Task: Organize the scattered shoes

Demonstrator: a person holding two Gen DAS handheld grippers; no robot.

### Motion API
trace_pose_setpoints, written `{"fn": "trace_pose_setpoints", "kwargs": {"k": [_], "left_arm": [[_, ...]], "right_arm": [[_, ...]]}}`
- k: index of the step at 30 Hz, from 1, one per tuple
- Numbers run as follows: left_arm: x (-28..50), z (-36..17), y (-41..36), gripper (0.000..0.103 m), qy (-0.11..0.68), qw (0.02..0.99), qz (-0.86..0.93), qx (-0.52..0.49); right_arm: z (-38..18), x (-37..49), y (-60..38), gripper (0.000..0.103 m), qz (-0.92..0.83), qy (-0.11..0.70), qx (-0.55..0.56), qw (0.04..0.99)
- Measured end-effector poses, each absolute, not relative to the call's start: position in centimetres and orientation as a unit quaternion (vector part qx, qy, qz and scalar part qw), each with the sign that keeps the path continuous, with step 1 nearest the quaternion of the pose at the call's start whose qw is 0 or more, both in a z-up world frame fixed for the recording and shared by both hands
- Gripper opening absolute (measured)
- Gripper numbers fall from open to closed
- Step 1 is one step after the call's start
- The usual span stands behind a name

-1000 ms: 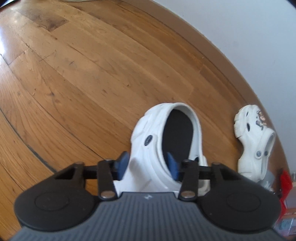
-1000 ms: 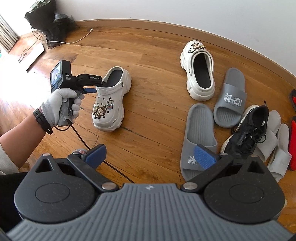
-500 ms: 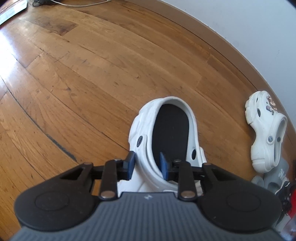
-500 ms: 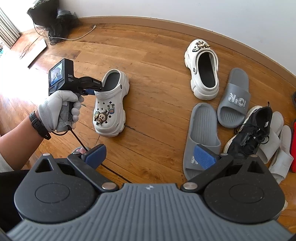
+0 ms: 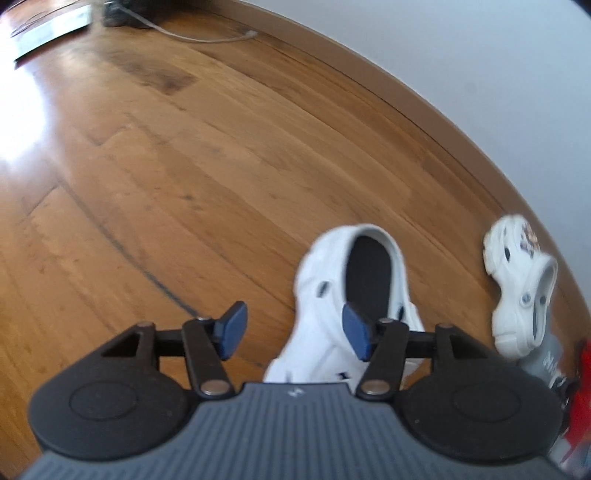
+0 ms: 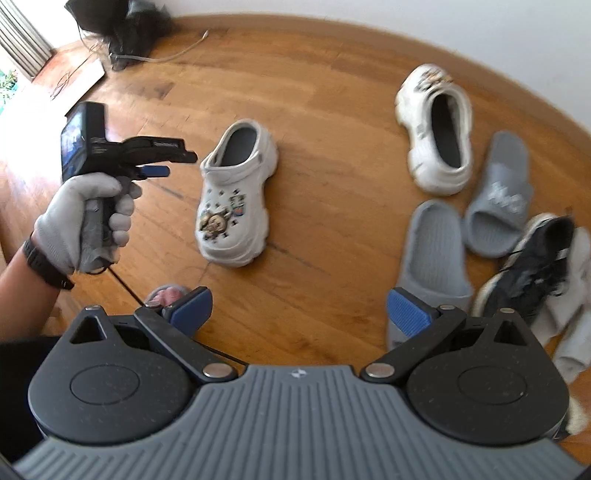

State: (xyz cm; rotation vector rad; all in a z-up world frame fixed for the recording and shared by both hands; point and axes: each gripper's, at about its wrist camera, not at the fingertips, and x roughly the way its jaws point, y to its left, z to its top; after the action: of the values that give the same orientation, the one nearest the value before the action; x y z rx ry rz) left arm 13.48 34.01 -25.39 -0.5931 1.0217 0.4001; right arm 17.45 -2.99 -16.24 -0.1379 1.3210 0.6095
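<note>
While the white chunky clog with cartoon charms on its toe rests flat on the honey-coloured wooden floor, the left gripper has let it go: its blue-padded jaws have just been opening and now stand about halfway apart. From the left wrist view the clog lies below and to the right of the gap, the right-hand blue pad showing in front of the shoe's dark opening, the other pad over bare boards. From the right wrist view the left gripper, held in a grey-gloved hand, sits just to the left of the clog's heel, clear of it.

The right gripper hangs above the floor with its jaws spread wide and nothing between them, only planks.

The matching white clog with charms lies well apart from the first, nearer the pale wall, its toe towards the skirting. Just beside it is a pile: a grey rubber slide with white lettering, a second grey slide touching it, a black lace-up trainer with a white sole and some white slippers under and beside the trainer. A red object shows blurred at the edge of the left wrist view.

In the far corner are a dark heap of bags and a pale cable trailing across the boards.
</note>
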Motion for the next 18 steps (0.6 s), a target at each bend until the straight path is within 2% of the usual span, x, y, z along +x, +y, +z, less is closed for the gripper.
{"fn": "trace_pose_setpoints", "kwargs": {"k": [10, 18], "left_arm": [[10.6, -25.0, 37.8, 0.061, 0.468, 0.793, 0.245, -0.305], [9.4, -25.4, 38.7, 0.063, 0.477, 0.788, 0.249, -0.299]], "right_arm": [[-24.7, 23.1, 11.3, 0.102, 0.299, 0.602, -0.054, 0.738], [-30.0, 23.8, 15.3, 0.102, 0.256, 0.612, -0.059, 0.746]]}}
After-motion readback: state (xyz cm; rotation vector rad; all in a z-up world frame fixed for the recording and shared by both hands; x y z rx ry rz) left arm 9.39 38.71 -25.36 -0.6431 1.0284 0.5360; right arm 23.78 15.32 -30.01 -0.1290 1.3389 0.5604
